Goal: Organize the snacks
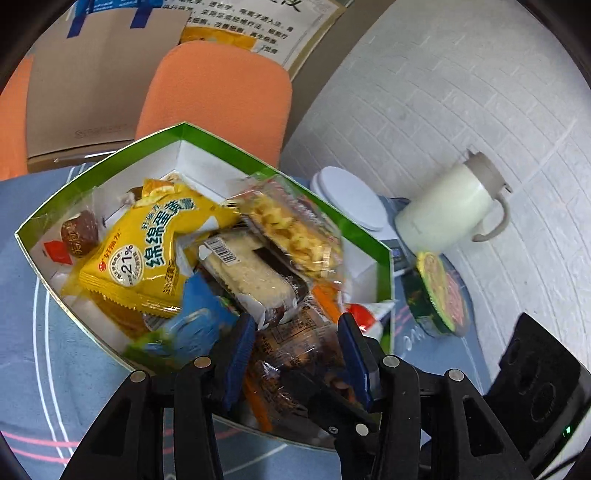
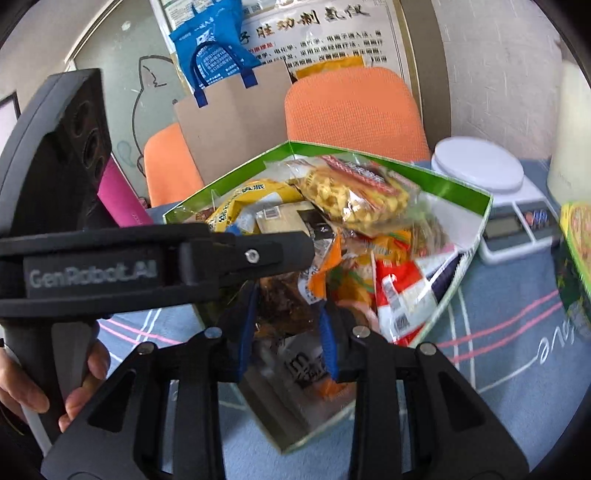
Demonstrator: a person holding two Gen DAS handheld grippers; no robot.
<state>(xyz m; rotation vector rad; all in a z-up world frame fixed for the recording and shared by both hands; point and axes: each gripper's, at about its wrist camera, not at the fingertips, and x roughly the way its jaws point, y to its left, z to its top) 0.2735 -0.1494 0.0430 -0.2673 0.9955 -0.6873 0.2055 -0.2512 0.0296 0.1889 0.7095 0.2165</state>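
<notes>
this is looking like an office or clinic room: orange chairs [image 2: 354,107] are standing behind the desk [image 2: 498,332] at upper centre, a printed wall poster [image 2: 325,33] is hanging above them, and a digital scale [image 2: 506,206] is sitting at right, beside a white-tiled wall [image 1: 461,92].

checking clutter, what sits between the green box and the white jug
A white kitchen scale sits between the green box and the white jug, seen in the left wrist view.
</notes>
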